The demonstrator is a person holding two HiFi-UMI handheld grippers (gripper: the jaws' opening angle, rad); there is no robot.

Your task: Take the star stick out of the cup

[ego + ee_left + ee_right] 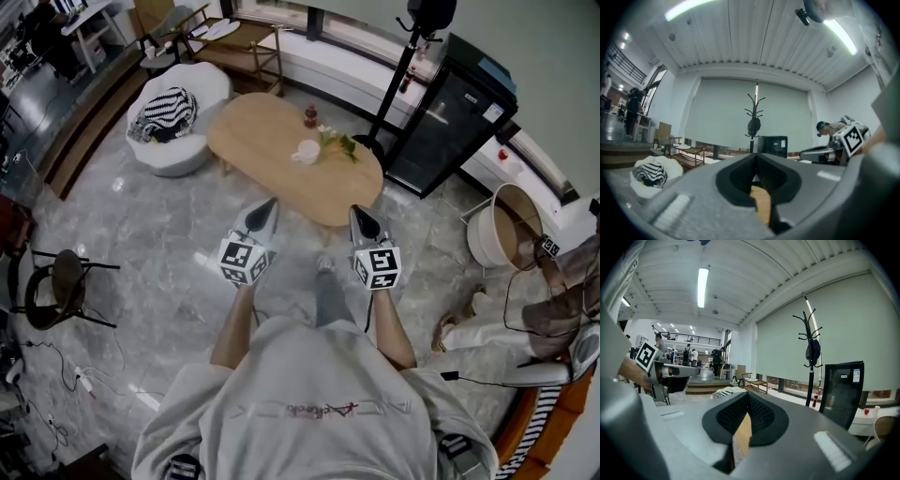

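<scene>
Head view: cup stands mid-table, well ahead of left gripper and right gripper; the star stick is too small to tell apart there. Left gripper view: fingers pressed together, nothing between. Right gripper view: same, so best step closer and spread one pair before reaching for the stick.

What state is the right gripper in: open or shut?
Shut. The right gripper shows black pads meeting at the tips, nothing between them.

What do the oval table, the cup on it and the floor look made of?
Table: probably wood or veneer, matte light tan, even colour. Cup: white, maybe ceramic; too small to tell. Floor: glossy grey stone-look tile, veined, with reflections.
</scene>
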